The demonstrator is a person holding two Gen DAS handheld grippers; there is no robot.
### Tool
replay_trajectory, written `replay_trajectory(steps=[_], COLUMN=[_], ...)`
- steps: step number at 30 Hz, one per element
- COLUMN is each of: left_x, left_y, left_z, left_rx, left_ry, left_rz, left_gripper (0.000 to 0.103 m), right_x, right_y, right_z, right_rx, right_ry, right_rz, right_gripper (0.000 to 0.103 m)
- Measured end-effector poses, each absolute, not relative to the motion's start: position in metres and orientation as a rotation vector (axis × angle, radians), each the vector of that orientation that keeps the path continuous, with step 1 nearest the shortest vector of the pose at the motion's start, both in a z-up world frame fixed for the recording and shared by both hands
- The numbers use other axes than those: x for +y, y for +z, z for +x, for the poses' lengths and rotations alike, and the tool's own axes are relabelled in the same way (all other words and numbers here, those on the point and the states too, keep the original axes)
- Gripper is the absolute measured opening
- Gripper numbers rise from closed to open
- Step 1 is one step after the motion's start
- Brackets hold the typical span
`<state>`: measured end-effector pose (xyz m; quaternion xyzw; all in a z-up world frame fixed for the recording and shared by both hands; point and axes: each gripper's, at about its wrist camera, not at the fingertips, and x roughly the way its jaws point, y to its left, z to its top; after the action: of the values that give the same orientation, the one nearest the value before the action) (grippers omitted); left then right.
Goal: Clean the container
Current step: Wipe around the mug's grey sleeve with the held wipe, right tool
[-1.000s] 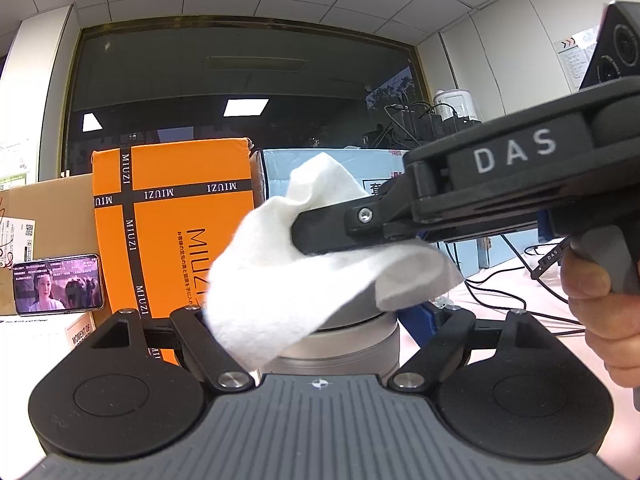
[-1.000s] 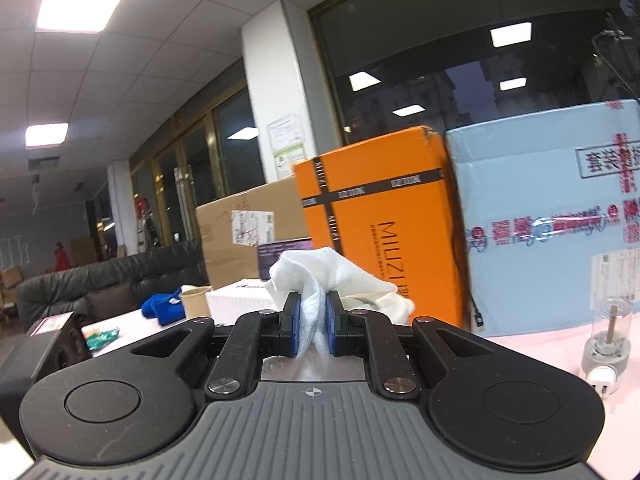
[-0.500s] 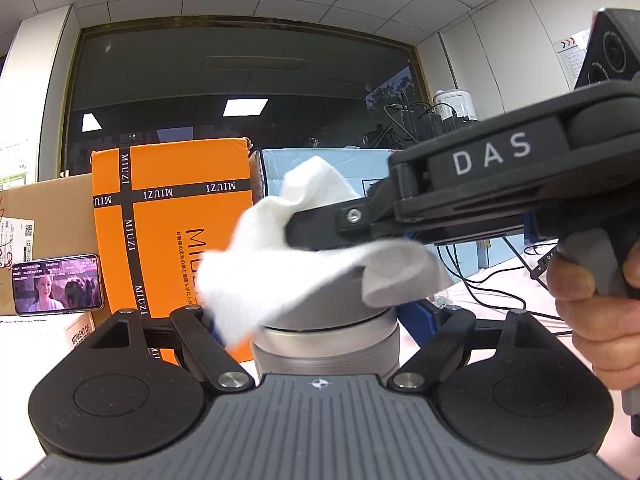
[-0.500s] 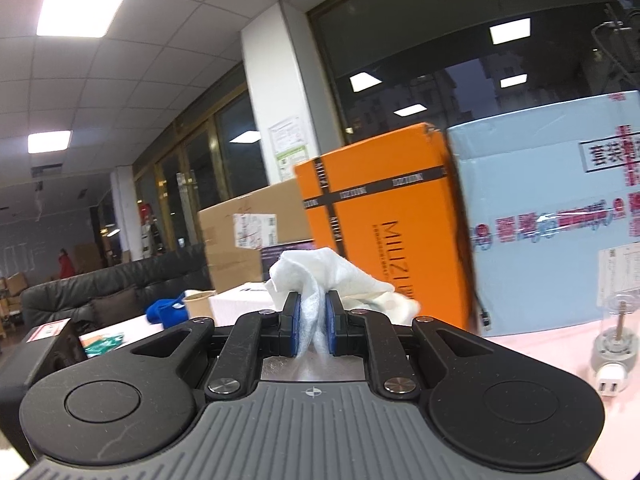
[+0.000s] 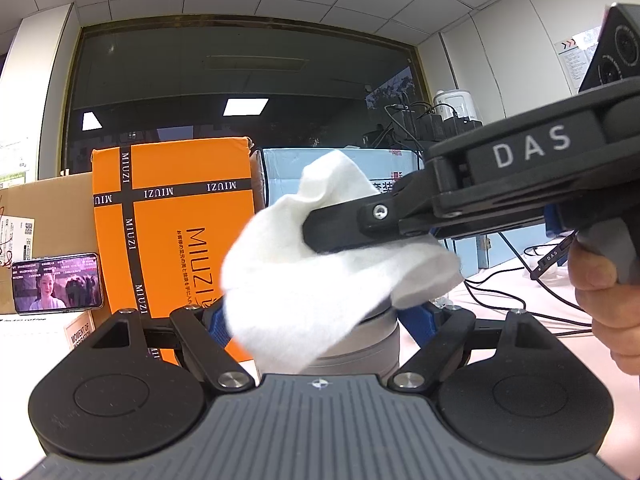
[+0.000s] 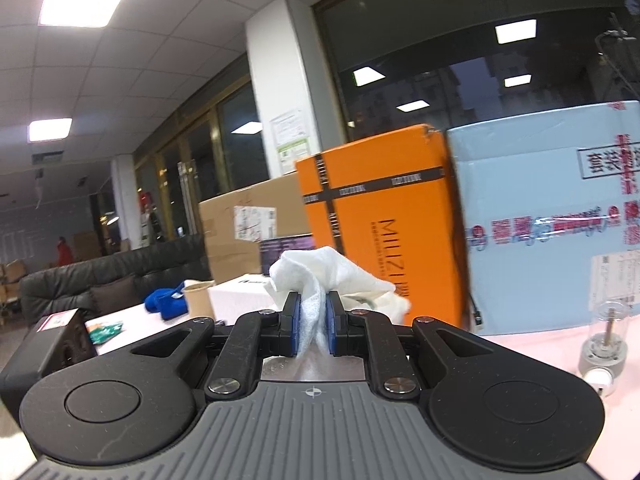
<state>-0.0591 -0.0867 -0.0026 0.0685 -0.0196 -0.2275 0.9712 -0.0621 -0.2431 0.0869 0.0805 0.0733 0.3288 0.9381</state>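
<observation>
Boxes [image 6: 384, 224] behind pale pink tabletop [image 6: 532, 344]

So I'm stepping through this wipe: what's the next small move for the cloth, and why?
Probably sweep the white cloth on across the grey container's top. The right gripper has it pinched, draped over the rim, while the left gripper clamps the container's sides.

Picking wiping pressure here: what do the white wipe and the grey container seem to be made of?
White wipe: seemingly soft nonwoven or tissue-like cloth, matte and fuzzy-edged, draping in folds. Grey container: looks like brushed metal from its dull sheen, though coated plastic is possible.
</observation>
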Motion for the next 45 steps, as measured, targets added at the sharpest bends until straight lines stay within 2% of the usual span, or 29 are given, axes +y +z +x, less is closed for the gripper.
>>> replay_trajectory(steps=[18, 32, 45], left_x=[-0.069, -0.062, -0.059], left_y=[0.001, 0.002, 0.000], left_z=[-0.043, -0.034, -0.035], left_rx=[-0.040, -0.037, -0.038], left_ry=[-0.463, -0.461, -0.463], left_rz=[0.137, 0.130, 0.135], left_gripper=[0.080, 0.080, 0.080], right_x=[-0.248, -0.236, -0.238], right_y=[0.087, 0.087, 0.087], right_z=[-0.058, -0.060, -0.061], right_rx=[0.118, 0.133, 0.085], right_ry=[0.533, 0.696, 0.532], right_rz=[0.178, 0.181, 0.098], right_gripper=[0.011, 0.011, 0.011])
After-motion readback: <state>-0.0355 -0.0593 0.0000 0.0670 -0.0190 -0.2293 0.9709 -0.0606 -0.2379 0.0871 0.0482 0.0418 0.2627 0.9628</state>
